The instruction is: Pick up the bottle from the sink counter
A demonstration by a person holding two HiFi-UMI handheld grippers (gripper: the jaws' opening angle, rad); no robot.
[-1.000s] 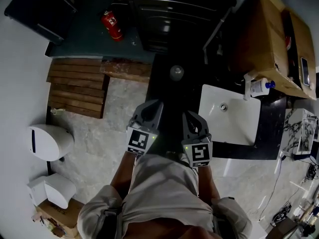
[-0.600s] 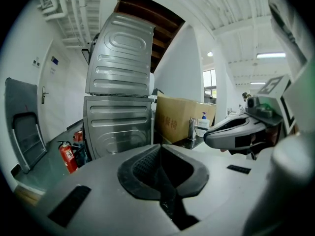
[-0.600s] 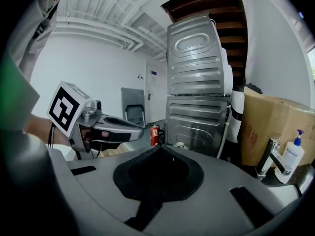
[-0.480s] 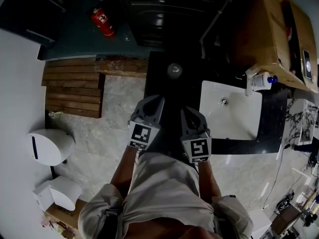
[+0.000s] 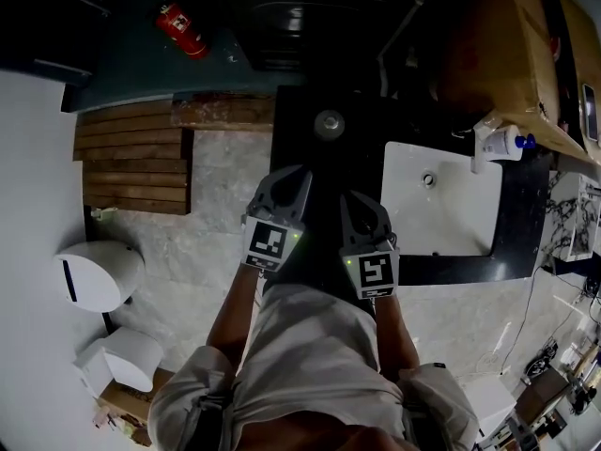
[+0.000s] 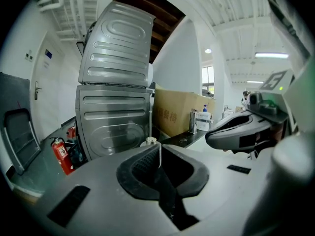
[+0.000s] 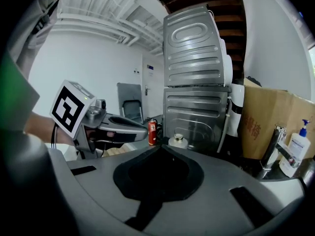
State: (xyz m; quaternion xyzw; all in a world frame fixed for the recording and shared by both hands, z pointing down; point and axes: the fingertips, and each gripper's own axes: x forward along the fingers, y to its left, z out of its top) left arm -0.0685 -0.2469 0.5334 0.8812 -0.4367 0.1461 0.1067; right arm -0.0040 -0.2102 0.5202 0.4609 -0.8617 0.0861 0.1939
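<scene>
A white pump bottle [image 5: 502, 142] with a blue cap stands at the far edge of the white sink [image 5: 470, 224], beside the faucet [image 7: 271, 146]. It also shows in the left gripper view as the pump bottle [image 6: 204, 118] and at the right edge of the right gripper view as the pump bottle [image 7: 297, 149]. A small round capped jar [image 5: 329, 123] sits on the dark counter straight ahead. My left gripper [image 5: 285, 184] and right gripper [image 5: 362, 209] hang side by side near my body, both shut and empty, well short of the bottle.
A large cardboard box [image 5: 488, 54] stands behind the sink. Stacked metal appliances [image 5: 310, 17] rise behind the dark counter. A red fire extinguisher [image 5: 176, 22] and a wooden pallet [image 5: 131, 158] lie on the floor to the left, with white fixtures [image 5: 94, 275] nearer.
Both grippers stay shut and side by side and have sunk a little. The head view has shifted: the extinguisher slid up and left, the pump bottle to the right.
</scene>
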